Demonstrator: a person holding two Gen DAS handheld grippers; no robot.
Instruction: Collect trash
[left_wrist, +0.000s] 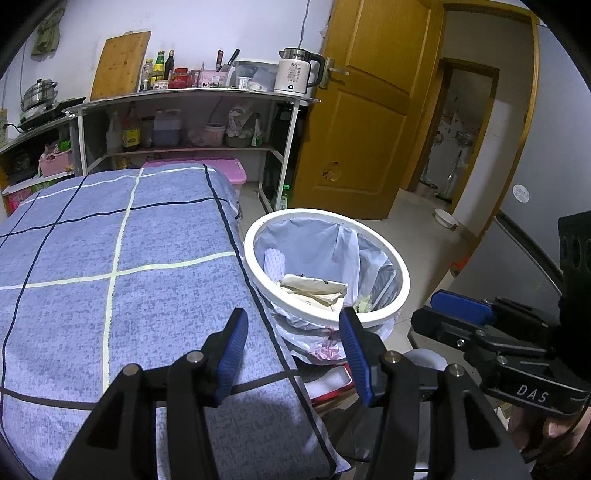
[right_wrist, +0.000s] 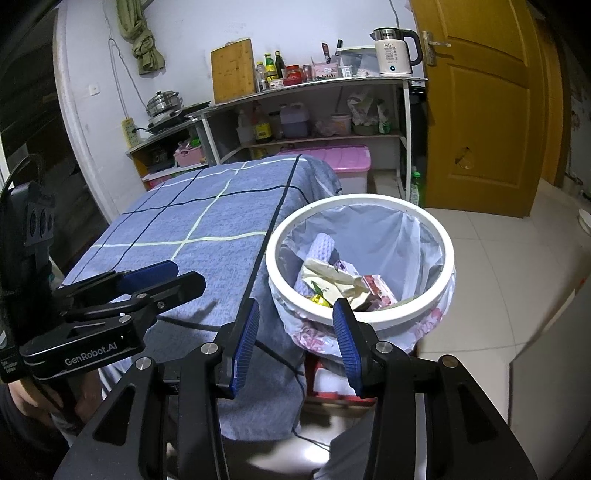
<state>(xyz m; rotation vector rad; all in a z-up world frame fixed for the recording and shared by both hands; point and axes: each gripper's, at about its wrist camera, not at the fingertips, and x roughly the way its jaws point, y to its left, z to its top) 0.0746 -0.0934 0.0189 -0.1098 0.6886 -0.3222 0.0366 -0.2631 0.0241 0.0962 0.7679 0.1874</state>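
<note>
- Both tools hang parted and empty: left tool (left_wrist: 291, 350) over the cloth's edge, right tool (right_wrist: 293, 332) before the bin
- Trash (right_wrist: 343, 284), papers and wrappers, lies inside the lined white bin (right_wrist: 448, 258) beside the blue checked tabletop (left_wrist: 110, 258)
- Judging by the bare cloth, collecting looks finished; next comes finding leftover litter or gathering the liner

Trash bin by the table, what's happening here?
A person holds a gripper in each hand near the white bin. Left gripper and right gripper are both open and empty. The bagged bin already holds wrappers and paper. The blue checked cloth on the table beside it shows no trash in these views.
</note>
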